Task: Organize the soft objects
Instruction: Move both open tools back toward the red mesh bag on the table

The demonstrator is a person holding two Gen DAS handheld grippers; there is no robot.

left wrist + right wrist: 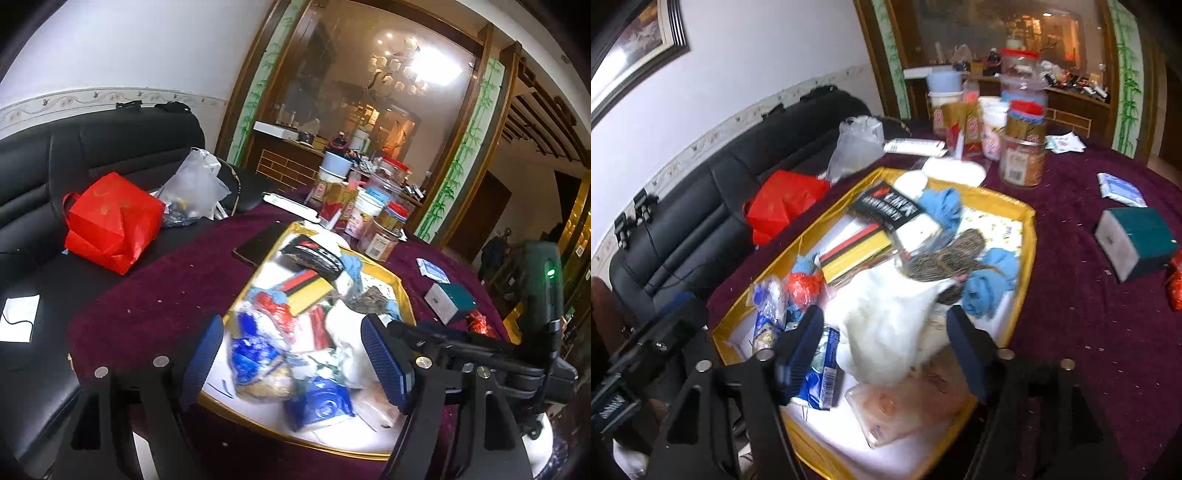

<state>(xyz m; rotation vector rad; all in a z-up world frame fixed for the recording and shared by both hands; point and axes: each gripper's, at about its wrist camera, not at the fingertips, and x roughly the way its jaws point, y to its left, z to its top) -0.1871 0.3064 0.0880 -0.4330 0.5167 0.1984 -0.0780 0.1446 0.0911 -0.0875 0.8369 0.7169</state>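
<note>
A yellow-rimmed tray point(402, 291) point(1028, 236) on the dark red table holds soft items: a white cloth point(886, 317), blue socks point(988, 280), a grey patterned piece point(945, 258), packaged socks with a black label point(886, 212), and blue-and-white plastic packets point(255, 350). My left gripper point(295, 362) is open above the tray's near end, with the blue-and-white packets between its fingers. My right gripper point(886, 339) is open, its fingers either side of the white cloth. The right gripper's body point(480, 347) shows in the left wrist view.
Jars and boxes point(1023, 147) crowd the table's far side. A teal box point(1134, 243) and a tissue pack point(1121, 190) lie to the right. A red bag point(110, 221) and a clear plastic bag point(195, 184) sit on the black sofa point(55, 155). A phone point(258, 243) lies by the tray.
</note>
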